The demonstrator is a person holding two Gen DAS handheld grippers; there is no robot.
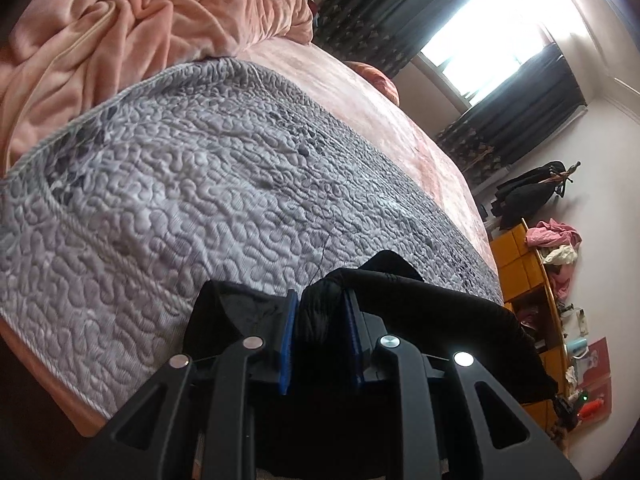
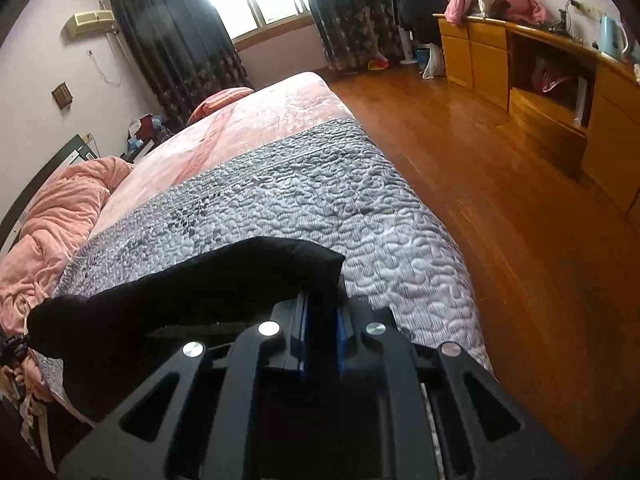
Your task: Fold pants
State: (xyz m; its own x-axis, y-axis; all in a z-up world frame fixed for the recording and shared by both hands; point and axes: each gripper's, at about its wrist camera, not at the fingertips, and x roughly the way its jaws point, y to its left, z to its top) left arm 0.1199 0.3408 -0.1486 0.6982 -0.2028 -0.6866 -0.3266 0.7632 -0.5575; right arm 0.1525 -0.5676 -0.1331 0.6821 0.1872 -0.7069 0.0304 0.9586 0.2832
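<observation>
The black pants (image 1: 432,312) hang stretched between my two grippers above the grey quilted bedspread (image 1: 200,184). My left gripper (image 1: 320,300) is shut on a bunched edge of the pants, with cloth between its blue pads. My right gripper (image 2: 322,304) is shut on the other end of the pants (image 2: 192,284), which run off to the left as a dark band over the bedspread (image 2: 320,200). The lower part of the pants is hidden below both grippers.
A crumpled pink blanket (image 1: 132,32) lies at the head of the bed, with a pink sheet (image 2: 248,120) beyond the quilt. A wooden floor (image 2: 500,184) and yellow cabinets (image 2: 560,92) with clothes stand to the right. Dark curtains (image 2: 180,52) frame a bright window.
</observation>
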